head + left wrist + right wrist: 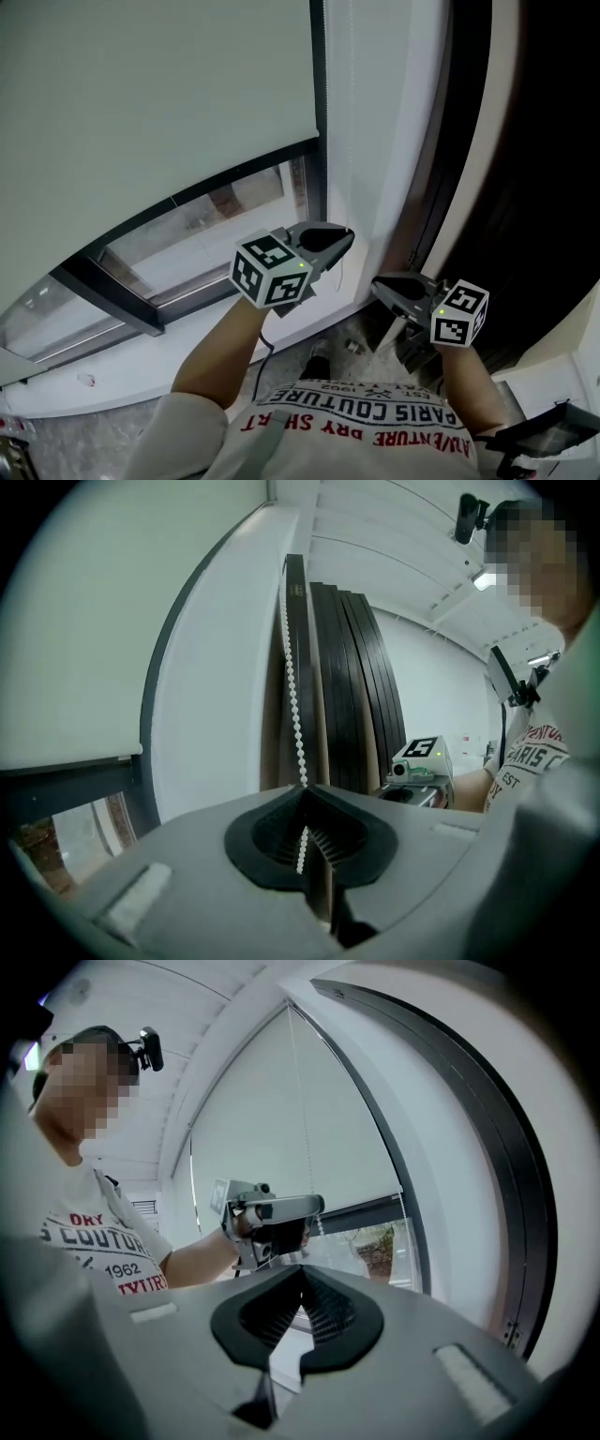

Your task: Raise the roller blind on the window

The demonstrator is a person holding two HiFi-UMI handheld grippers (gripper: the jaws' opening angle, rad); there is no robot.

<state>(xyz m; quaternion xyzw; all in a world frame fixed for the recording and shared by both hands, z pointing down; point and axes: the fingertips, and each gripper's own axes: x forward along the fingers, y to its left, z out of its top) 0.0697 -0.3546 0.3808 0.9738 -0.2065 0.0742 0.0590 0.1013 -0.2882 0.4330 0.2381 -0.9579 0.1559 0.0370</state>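
While inside left hand-held gripper [303, 794], bead chain [295, 705] beside roller blind [66, 621].

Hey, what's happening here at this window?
A person with a gripper in each hand is working the roller blind. The left gripper is shut on the white bead chain beside the window. The right gripper is shut and holds nothing. The blind covers most of the window, leaving a strip of glass at the bottom.

Pale grey roller blind [141, 94], white bead chain [295, 714].
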